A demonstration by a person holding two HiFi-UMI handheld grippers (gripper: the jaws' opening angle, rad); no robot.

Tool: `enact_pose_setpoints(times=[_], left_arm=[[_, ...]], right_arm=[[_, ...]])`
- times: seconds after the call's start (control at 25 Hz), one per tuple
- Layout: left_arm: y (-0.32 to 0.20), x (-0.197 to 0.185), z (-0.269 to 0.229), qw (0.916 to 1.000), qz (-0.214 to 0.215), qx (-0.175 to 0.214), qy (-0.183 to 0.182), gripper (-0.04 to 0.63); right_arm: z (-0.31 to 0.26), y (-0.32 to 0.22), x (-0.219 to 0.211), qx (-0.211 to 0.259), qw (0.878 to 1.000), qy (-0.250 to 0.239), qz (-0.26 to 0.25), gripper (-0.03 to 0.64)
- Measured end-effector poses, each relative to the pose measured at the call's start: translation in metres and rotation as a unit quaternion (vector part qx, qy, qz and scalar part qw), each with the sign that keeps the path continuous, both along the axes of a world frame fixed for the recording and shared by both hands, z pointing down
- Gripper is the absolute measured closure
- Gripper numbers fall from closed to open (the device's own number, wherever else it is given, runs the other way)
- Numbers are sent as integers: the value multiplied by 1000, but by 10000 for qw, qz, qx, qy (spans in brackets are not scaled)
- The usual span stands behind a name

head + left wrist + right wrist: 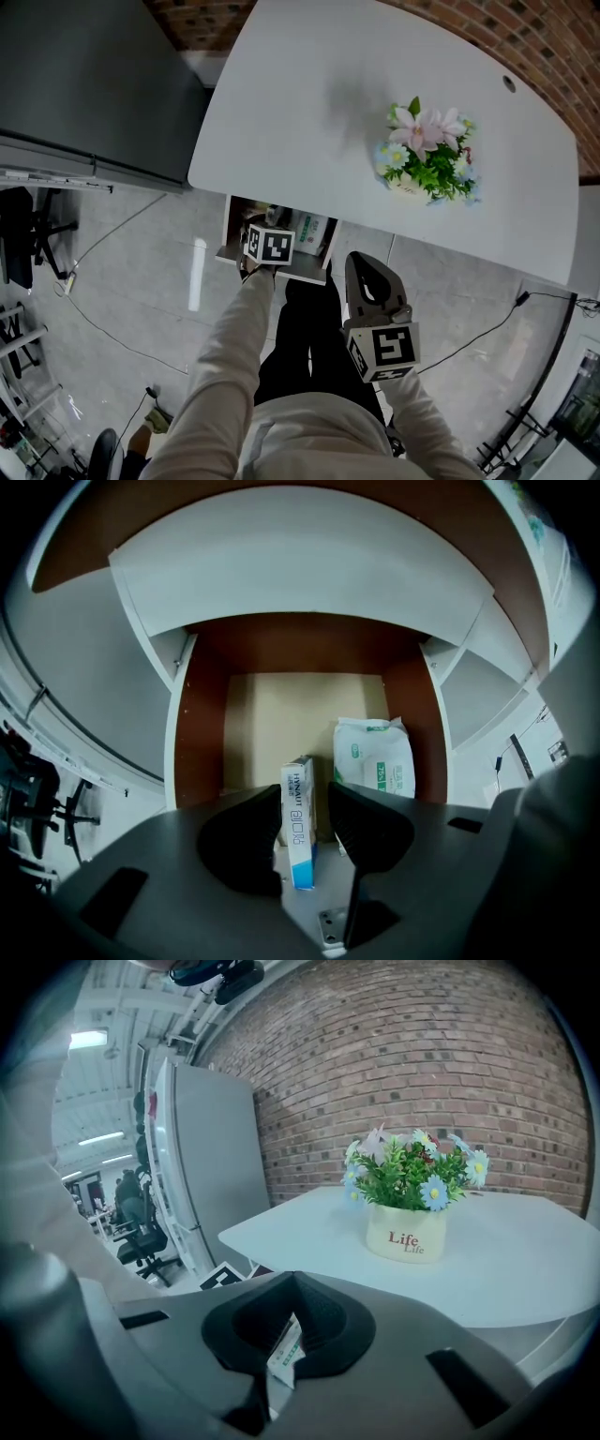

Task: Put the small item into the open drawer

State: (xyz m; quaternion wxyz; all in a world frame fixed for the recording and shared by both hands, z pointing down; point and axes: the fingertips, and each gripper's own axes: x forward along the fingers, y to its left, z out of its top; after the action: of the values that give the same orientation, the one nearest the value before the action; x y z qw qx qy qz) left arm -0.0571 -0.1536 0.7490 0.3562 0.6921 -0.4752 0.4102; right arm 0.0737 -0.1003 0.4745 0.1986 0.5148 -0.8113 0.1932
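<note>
The open drawer [228, 228] hangs under the white table's near edge, and its brown wall [197, 733] fills the left gripper view. A small white-and-blue box [300, 847] stands upright on the drawer floor. My left gripper [305, 796] is open around it, with a gap showing on the box's right side. A white-and-green wipes pack [375, 757] lies in the drawer behind the box. My right gripper [362, 260] hovers over the floor to the right of the drawer, its jaws [292, 1283] shut and holding nothing.
The white table [309, 94] carries a flower pot [427, 155] lettered "Life" [405, 1239]. A tall grey cabinet [84, 84] stands to the left. Cables [103, 328] trail over the tiled floor, and an office chair [23, 234] is at the far left.
</note>
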Motion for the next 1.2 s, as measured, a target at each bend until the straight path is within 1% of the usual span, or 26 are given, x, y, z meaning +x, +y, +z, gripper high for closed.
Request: enact_pose_setpoints(times=[0.12,0.32,0.4,0.48,0.6,0.76,1.0,1.2], left_arm=[[3,-3,-15,9998,-58,136,119,428],[6,-11,-53,9979,-106,503,400,430],[7,-15,-73,9960,-135,734,494,430],[4,-21,-101,9929,-141,1058,524,436],[2,-25,-145,9858,-103,1526,687,466],[4,-28,-191,9742,-153,2039,957,489],[12,-30,-252,9577,-216,2577,1261,509],[21,-34,-292,9446,-242,2942,1438,537]], right_arm=[[-4,3,-1,40,10000,-9,-6,591],[-10,8,-4,119,9999,-39,-15,591],[-13,9,-5,158,9999,-56,-23,591],[-16,10,-8,196,9998,-74,-33,591],[-21,13,-12,256,9996,-94,-49,591],[-26,16,-17,322,9994,-118,-53,591],[-35,22,-22,413,9990,-149,-57,591],[-46,26,-25,540,9984,-137,-59,591]])
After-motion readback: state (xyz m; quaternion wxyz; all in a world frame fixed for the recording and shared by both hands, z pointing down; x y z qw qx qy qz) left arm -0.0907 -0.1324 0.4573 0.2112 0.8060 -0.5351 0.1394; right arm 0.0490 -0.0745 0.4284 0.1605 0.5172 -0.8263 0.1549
